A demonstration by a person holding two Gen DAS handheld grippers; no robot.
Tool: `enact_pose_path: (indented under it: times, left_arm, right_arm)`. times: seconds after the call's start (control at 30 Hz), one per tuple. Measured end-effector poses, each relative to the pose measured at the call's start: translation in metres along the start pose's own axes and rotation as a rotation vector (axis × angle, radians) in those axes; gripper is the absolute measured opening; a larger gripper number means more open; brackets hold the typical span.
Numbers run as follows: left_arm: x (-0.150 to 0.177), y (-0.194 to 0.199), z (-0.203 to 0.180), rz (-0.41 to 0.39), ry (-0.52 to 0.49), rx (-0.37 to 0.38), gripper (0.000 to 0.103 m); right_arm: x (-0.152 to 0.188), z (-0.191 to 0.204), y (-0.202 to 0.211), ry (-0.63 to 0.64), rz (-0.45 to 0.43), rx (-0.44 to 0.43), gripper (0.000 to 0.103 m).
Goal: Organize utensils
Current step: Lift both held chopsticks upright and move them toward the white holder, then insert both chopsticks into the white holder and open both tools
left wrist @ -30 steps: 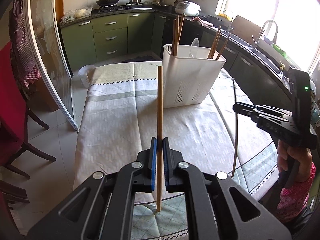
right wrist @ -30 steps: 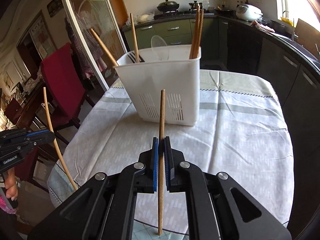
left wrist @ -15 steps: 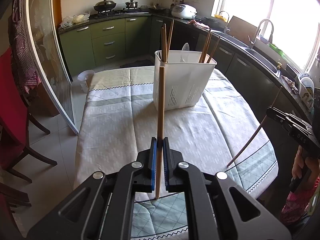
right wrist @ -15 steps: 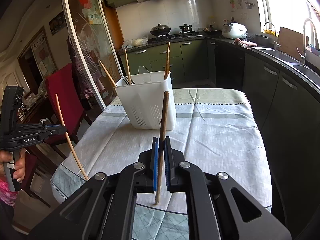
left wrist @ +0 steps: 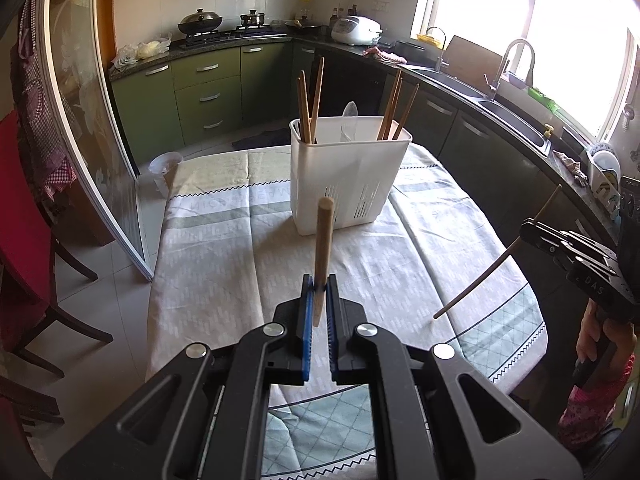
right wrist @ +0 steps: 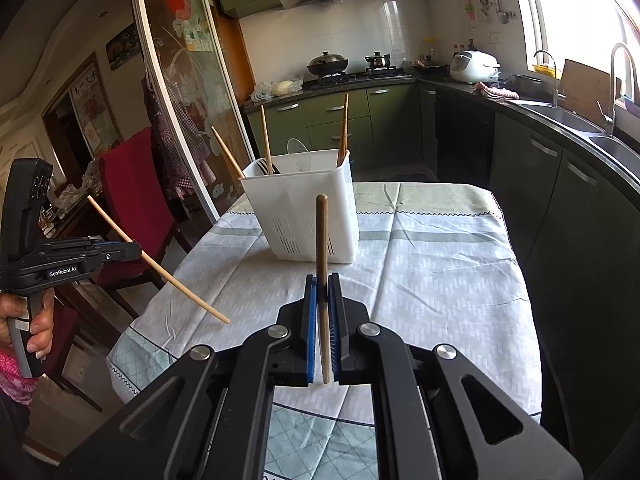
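A white utensil holder [left wrist: 348, 176] stands on the table at the far middle, with several wooden chopsticks and a clear spoon in it; it also shows in the right wrist view [right wrist: 300, 208]. My left gripper [left wrist: 317, 292] is shut on a light wooden chopstick [left wrist: 322, 248], held above the near table. My right gripper [right wrist: 322, 292] is shut on a darker chopstick [right wrist: 322, 248], also short of the holder. Each gripper shows in the other's view, the right one [left wrist: 532, 232] and the left one [right wrist: 136, 250].
The table has a patterned cloth [left wrist: 240, 256]. A red chair [right wrist: 136, 200] stands at its left side and a glass sliding door [left wrist: 80, 128] beyond. Dark kitchen counters with a sink [left wrist: 492, 100] run along the right.
Both grippers have pulled back from the holder and risen, so it looks smaller and farther. Both chopsticks now tilt, their tops leaning toward the cameras.
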State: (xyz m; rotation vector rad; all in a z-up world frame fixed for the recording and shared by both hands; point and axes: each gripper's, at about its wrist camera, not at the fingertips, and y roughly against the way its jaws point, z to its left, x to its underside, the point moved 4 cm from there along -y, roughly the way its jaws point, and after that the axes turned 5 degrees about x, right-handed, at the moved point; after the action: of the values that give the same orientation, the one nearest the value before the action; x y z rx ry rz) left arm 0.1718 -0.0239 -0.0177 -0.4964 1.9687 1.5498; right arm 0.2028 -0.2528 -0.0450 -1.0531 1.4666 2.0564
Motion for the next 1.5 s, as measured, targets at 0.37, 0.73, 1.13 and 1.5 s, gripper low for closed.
enact_pose_path:
  times: [0.37, 0.73, 1.13, 1.5]
  left_arm:
    - [-0.015, 0.001, -0.011, -0.019, -0.022, 0.017, 0.006]
    - [-0.042, 0.011, -0.026, -0.057, -0.049, 0.040, 0.006]
    - [-0.126, 0.050, -0.053, -0.197, -0.109, 0.039, 0.006]
    - [-0.202, 0.037, -0.055, -0.305, -0.113, 0.005, 0.006]
  right_arm:
    - [-0.008, 0.003, 0.003, 0.019, -0.007, -0.016, 0.007]
    - [-0.040, 0.005, 0.018, 0.028, -0.051, -0.040, 0.007]
    - [-0.140, 0.016, 0.043, 0.028, -0.191, -0.075, 0.007]
    - [-0.228, 0.018, 0.010, -0.004, -0.287, -0.067, 0.007]
